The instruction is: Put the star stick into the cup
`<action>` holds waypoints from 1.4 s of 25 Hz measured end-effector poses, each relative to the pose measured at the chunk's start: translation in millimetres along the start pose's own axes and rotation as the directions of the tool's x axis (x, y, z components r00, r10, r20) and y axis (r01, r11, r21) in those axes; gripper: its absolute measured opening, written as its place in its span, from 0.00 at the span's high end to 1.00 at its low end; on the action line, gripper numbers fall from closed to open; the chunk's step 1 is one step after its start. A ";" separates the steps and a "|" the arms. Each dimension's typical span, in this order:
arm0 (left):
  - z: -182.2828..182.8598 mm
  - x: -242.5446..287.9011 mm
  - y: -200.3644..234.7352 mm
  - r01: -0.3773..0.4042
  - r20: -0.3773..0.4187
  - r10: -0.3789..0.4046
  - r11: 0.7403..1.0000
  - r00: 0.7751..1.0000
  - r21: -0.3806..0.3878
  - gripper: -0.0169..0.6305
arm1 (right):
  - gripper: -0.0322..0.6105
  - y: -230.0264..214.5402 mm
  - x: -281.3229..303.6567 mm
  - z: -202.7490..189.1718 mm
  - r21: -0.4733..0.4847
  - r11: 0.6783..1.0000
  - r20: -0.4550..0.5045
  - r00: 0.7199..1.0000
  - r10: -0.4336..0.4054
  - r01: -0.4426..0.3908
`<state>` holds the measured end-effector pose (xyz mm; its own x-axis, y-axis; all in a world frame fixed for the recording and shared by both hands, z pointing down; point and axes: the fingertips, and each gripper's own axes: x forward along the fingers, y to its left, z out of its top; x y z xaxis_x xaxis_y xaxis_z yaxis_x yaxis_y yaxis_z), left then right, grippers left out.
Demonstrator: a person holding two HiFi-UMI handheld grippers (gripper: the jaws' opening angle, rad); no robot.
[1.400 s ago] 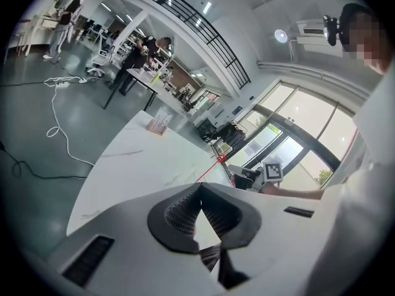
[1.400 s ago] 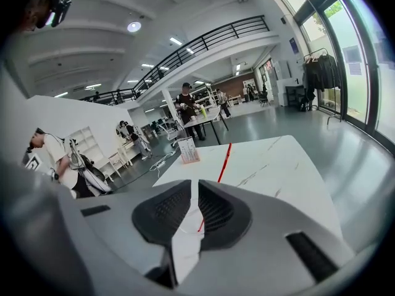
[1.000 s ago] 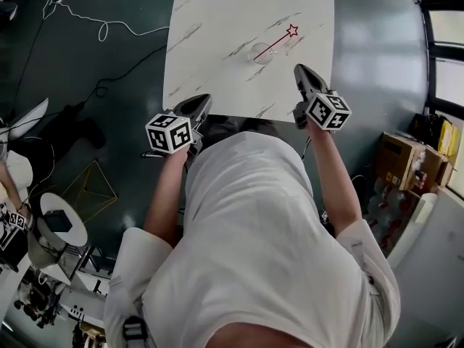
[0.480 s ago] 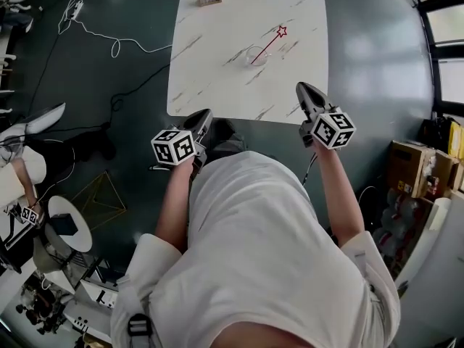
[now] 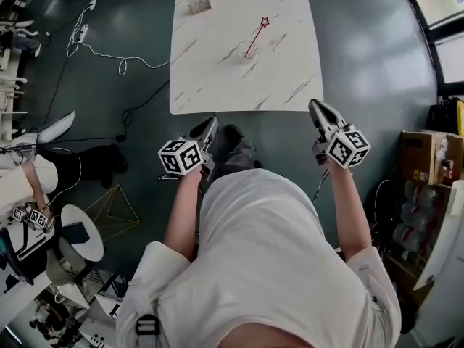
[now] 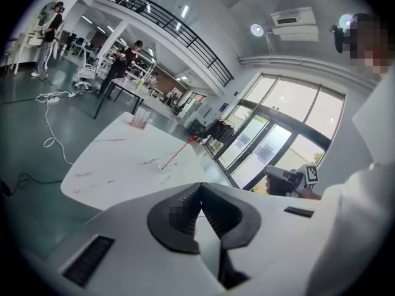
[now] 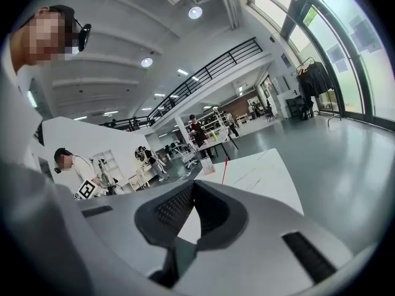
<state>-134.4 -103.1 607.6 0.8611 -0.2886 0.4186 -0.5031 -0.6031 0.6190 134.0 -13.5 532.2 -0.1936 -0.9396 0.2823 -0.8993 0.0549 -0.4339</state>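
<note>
- We held both grippers in the air over the dark floor, just short of the near edge of the white table (image 5: 217, 85), one at each side of our body.
- The left gripper (image 5: 212, 123) had its jaws pressed together at the tips, with nothing between them.
- The right gripper (image 5: 316, 107) was likewise closed tip to tip and empty.
- The star stick (image 5: 257, 35) stood in the clear cup (image 5: 245, 51) near the middle of the table. It leaned toward the far right with its red star above the rim, well apart from both grippers.
- Between our grippers and the cup lay the near edge and a stretch of veined tabletop.
- A small card holder (image 5: 194, 1) stood at the table's far left corner, well apart from the cup.
- A white cable (image 5: 101, 46) looped over the floor to the left of the table.
- A cardboard box (image 5: 424, 158) sat by the wall on our right.
- Other people (image 7: 197, 128) stood at desks far behind the table.
</note>
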 end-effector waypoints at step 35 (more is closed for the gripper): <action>4.5 -99.7 -34.9 0.022 0.035 -0.026 0.994 0.999 0.103 0.95 | 0.91 82.9 -64.4 2.5 -0.119 0.993 0.103 0.994 0.025 -0.013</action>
<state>-202.3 -56.7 541.3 0.8758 -0.2991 0.3789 -0.4738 -0.6827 0.5563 72.8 50.7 475.9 -0.1747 -0.9678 0.1814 -0.9372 0.1069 -0.3322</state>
